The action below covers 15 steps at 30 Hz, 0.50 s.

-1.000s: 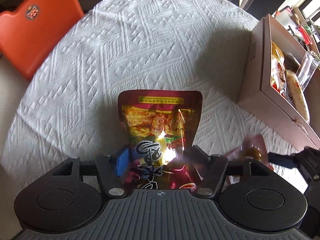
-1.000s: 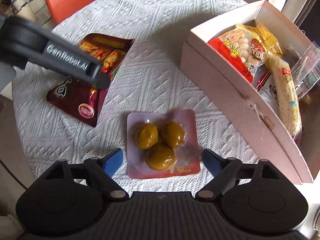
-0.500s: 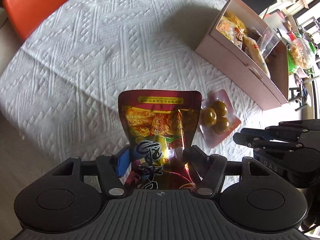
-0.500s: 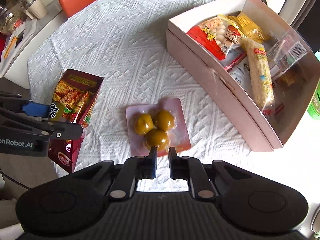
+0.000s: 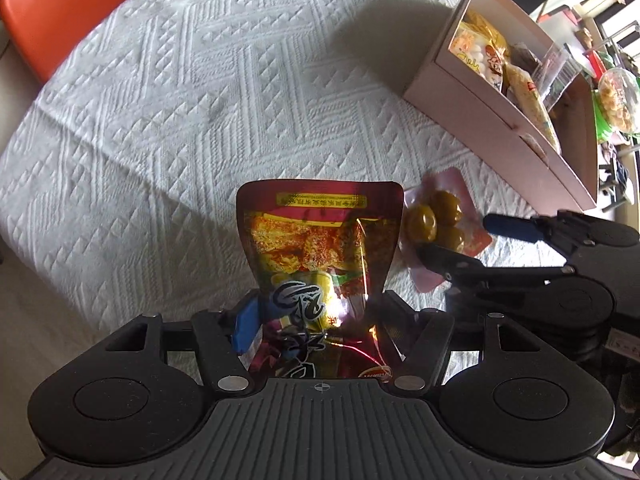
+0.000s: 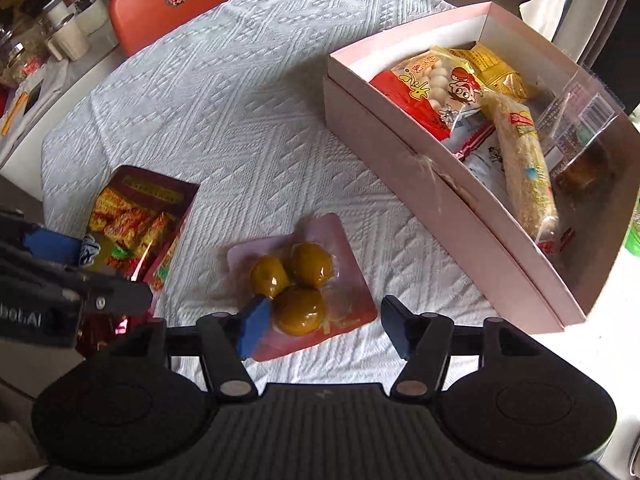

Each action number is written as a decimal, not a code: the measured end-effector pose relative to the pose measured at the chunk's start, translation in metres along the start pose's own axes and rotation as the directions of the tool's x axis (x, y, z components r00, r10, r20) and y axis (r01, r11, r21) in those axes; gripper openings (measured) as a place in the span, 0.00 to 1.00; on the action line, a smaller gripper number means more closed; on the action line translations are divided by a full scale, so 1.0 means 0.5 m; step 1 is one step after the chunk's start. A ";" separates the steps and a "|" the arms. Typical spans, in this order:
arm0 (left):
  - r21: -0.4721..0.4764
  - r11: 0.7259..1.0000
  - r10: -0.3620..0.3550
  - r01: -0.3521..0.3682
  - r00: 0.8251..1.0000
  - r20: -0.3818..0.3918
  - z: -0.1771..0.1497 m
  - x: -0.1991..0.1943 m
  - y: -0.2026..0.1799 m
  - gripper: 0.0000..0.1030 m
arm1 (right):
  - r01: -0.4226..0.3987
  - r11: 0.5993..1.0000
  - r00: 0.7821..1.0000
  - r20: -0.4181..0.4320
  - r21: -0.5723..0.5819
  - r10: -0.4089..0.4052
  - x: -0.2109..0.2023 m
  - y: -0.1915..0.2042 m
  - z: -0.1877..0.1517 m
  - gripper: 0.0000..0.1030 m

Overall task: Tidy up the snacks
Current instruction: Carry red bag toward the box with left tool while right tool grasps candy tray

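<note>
L gripper (image 5: 316, 312): jaws clamped on lower part of dark-red foil snack pouch (image 5: 320, 248); pouch top sticks fwd over the white quilted tablecloth (image 5: 200, 100); can't tell if pouch is fully clear of the cloth.

R gripper (image 6: 320, 328): jaws wide apart, straddling near end of the pink vacuum pack w/ three yellow-green olive-like pieces (image 6: 300, 280). Pack lies flat on cloth, between pouch and the pink cardboard box (image 6: 400, 152). L blue pad (image 6: 254, 320) looks just at the pack edge; R pad clear of it.

Box open, to the right, already holds several snack bags, incl. red/white one w/ cartoon print (image 6: 436, 88) and a long sesame-type bar (image 6: 524, 160).

Step in hand (judged): R to grasp the pack.
- Pack thin + flat → go low, pinch near edge, not over the lumps.
- Film is slick; close firmly, check for slip before lifting.
- Keep L pouch away from R path; grippers are near each other.
- Box wall is tall: lift over the rim, don't push.
</note>
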<state>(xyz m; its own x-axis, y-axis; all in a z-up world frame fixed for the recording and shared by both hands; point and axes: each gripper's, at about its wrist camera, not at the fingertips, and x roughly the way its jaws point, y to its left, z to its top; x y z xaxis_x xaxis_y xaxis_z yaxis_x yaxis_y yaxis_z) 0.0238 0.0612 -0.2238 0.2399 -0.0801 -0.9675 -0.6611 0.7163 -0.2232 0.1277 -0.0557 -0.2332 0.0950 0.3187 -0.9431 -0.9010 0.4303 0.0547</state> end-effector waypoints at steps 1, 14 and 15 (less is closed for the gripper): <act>0.018 1.000 -0.007 0.008 1.000 -0.010 0.002 0.006 0.001 0.67 | 0.004 1.000 1.000 0.000 0.007 -0.004 0.012 0.005 0.011 0.70; 0.260 0.955 -0.136 0.145 0.989 -0.051 0.019 -0.053 -0.021 0.67 | 0.134 0.969 0.991 -0.021 0.207 -0.133 -0.082 0.016 -0.052 0.52; 0.273 0.948 -0.159 0.163 0.987 -0.039 0.026 -0.075 -0.029 0.67 | 0.133 0.961 0.991 -0.024 0.242 -0.131 -0.097 0.014 -0.066 0.52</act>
<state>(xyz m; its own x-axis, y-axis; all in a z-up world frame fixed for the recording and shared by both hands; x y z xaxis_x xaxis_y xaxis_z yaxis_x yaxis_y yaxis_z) 0.0338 0.0629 -0.1826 0.3142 -0.2194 -0.9237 -0.3935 0.8553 -0.3370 0.1030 -0.0960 -0.1977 0.2020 0.2389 -0.9498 -0.7511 0.6601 0.0063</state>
